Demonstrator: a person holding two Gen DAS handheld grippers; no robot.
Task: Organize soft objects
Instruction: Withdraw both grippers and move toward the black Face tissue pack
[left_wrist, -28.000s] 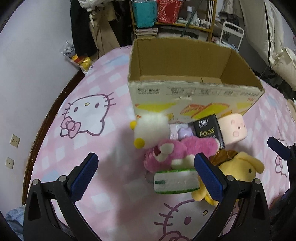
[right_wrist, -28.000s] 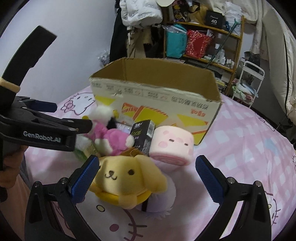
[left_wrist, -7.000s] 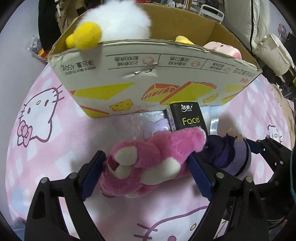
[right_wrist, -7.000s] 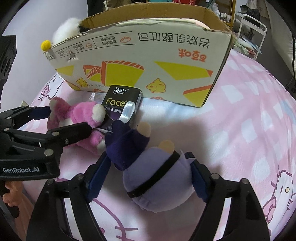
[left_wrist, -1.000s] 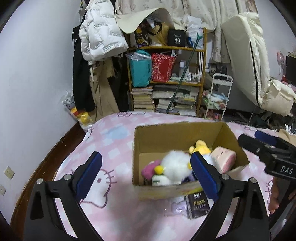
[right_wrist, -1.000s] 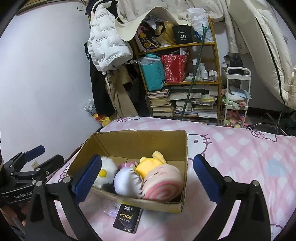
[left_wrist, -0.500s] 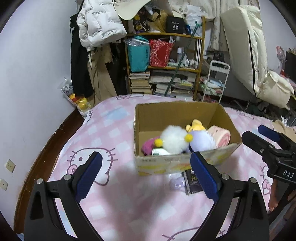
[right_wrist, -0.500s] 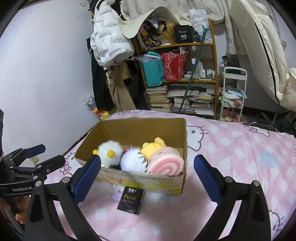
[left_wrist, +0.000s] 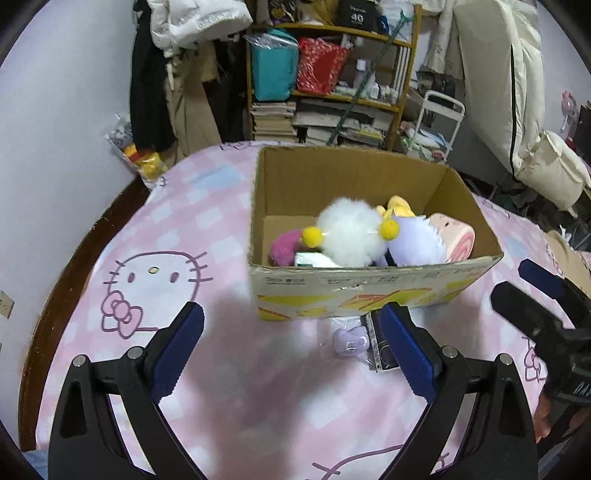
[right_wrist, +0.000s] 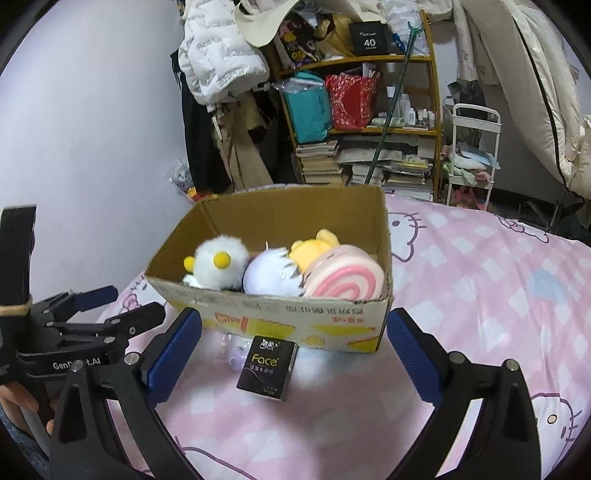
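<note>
- Our left gripper (left_wrist: 291, 347) and right gripper (right_wrist: 293, 354) are both wide open and hold nothing.
- The tissue pack (right_wrist: 267, 368) lies between our right fingers, just before the box (right_wrist: 295, 325).
- We think it is light and squashy, so pinch its long sides.

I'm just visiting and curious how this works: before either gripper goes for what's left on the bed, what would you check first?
1. Left gripper fingers apart and empty: ok.
2. Right gripper fingers apart and empty: ok.
3. Black Face tissue pack outside the cardboard box, unobstructed: ok.
4. Small purple item in clear wrap beside the pack: visible, exact kind cannot tell.
5. Room in the box: bare floor at its left: ok.
</note>
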